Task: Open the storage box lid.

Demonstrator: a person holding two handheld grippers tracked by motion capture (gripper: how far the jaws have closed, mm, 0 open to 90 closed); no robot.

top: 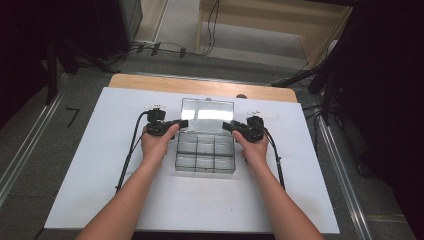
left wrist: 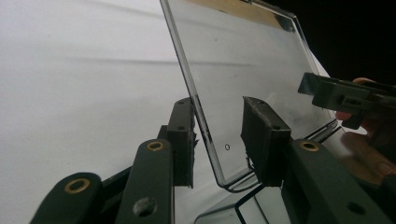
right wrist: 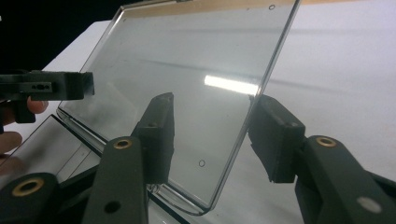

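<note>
While two claws [top: 183,123] [top: 226,126] flank one lid [top: 207,109], six compartments [top: 205,154] show.

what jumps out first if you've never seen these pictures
A clear plastic compartment box sits mid-table on the white board, its see-through lid raised. The left tool and right tool each straddle a side edge of that lid, jaws apart.

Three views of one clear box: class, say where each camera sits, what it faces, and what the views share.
High view: above the person's side, looking down at the white table, both forearms, both grippers.
Left gripper view: on the left gripper, fingers astride the clear lid.
Right gripper view: on the right gripper, fingers astride the lid's other edge.
Shared: the raised lid; each gripper view shows the other gripper.
</note>
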